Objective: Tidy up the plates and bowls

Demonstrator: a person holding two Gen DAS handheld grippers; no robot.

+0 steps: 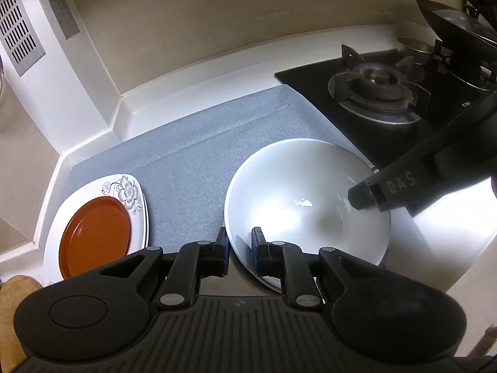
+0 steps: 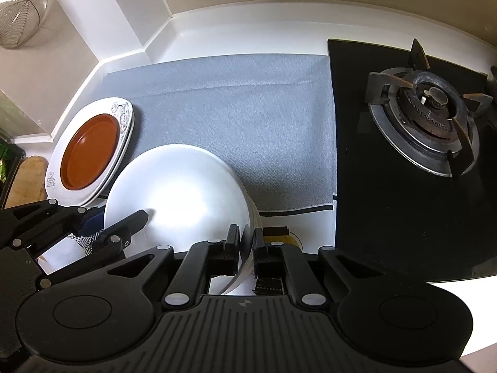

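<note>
While both hand-held grippers, left (image 1: 239,248) and right (image 2: 247,248), pinch the white bowl's (image 1: 307,195) rim on opposite sides, an uneven pull risks slippage onto the bench (image 2: 217,34).

A: The big white glazed ceramic bowl (image 1: 307,199) looks smooth and glossy. And the round orange plate (image 1: 94,233) at nine o'clock?

B: Smooth with a soft sheen, on a glossy flower-printed white square plate (image 1: 124,186). The grey woven cloth mat (image 1: 198,155) is matt and ribbed; the black glass hob (image 2: 388,217) at three o'clock shines, its burner ring metal.
</note>
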